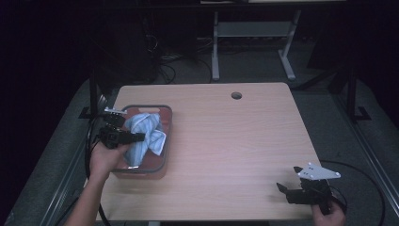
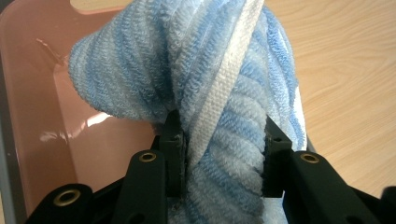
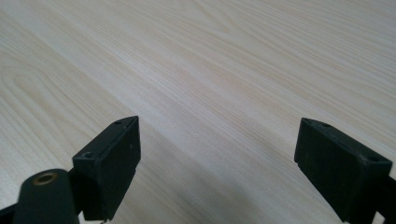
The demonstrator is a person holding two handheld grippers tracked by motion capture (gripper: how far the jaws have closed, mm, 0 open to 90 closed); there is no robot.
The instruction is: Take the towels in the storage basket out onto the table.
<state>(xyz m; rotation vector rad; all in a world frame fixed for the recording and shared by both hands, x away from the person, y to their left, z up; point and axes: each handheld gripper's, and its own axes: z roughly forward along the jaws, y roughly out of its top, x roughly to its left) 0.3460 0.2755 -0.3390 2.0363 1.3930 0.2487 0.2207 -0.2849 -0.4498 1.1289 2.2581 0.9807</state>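
Note:
A blue and white striped towel (image 1: 147, 133) is bunched up over a pink plastic basin (image 1: 165, 117) on the left side of the table. My left gripper (image 1: 136, 137) is shut on the towel and holds it above the basin. In the left gripper view the terry towel (image 2: 210, 79) is squeezed between both black pads (image 2: 173, 149), with the basin's inner wall (image 2: 42, 107) to the left. Near the table's front right corner my right gripper (image 1: 289, 181) rests with its jaws wide apart. The right gripper view has its fingertips (image 3: 116, 149) over bare wood, nothing between them.
The light wood table (image 1: 235, 136) has a round cable hole (image 1: 236, 95) near its far edge. A grey desk frame (image 1: 249, 33) and cables stand on the dark floor behind. Black cables trail from both grippers off the table's sides.

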